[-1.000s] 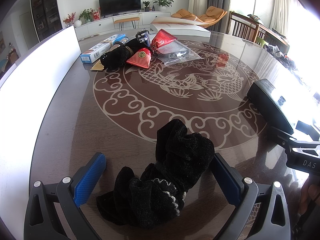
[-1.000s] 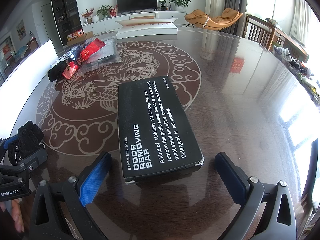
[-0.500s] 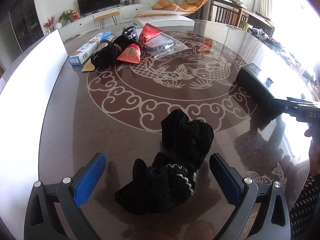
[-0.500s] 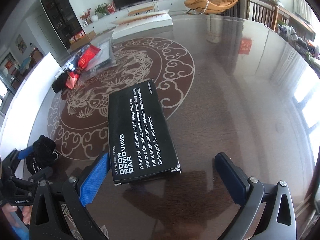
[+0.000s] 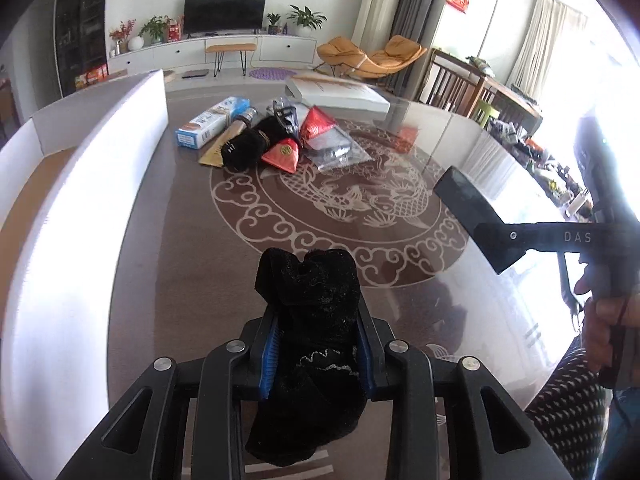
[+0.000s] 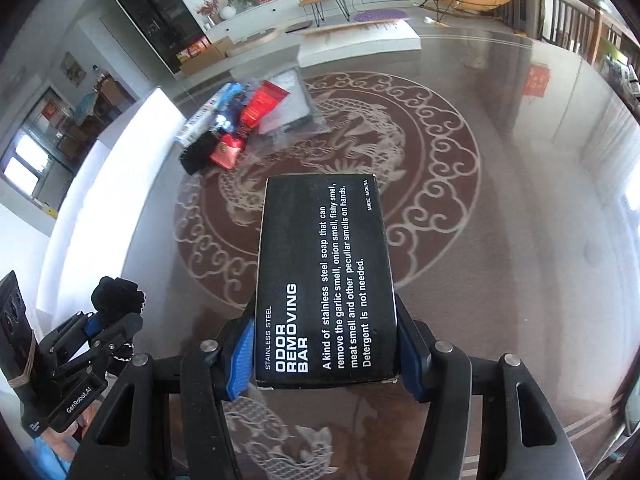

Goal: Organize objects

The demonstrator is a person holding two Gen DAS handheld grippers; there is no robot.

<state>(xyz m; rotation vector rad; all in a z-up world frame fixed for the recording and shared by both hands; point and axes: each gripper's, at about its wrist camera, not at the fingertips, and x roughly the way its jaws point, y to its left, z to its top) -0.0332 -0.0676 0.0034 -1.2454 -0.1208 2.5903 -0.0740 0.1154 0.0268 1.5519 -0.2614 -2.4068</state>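
Left claw (image 5: 316, 354) is clenched on the black fuzzy cloth (image 5: 310, 304), its blue pads (image 5: 269, 354) having just squeezed in on both sides of the bundle. The cloth pokes up past the fingertips and sags below them, clear of the worktop (image 5: 168, 240). Over on the right, the right claw (image 6: 326, 354) has just closed in too, and its pads press both long edges of the black box (image 6: 324, 276), the one lettered "ODOR REMOVING BAR" (white print, easy to read from this wrist). The box juts forward above the dragon medallion (image 6: 420, 160) set into the dark glossy top.

The left wrist view gives the box only as a dark slab seen edge-on at its right side, with a hand (image 5: 604, 320) wrapped round the grip below it; no lettering shows from there. The right wrist view returns the favour: at its lower left corner it catches the other claw from outside, the cloth a small dark tuft at its tip, too small to show any trim. The pale stitching on the cloth reads only in the left view.

Both views share the far pile: a blue and white carton (image 5: 212, 122), a red pouch (image 5: 282, 154), a second red packet (image 5: 318, 126), a clear plastic bag (image 5: 334, 150) and another black bundle (image 5: 250, 142), all crowded together beside the white-walled tray (image 5: 132, 120) along the left edge. A flat white box (image 5: 336, 96) lies beyond them.
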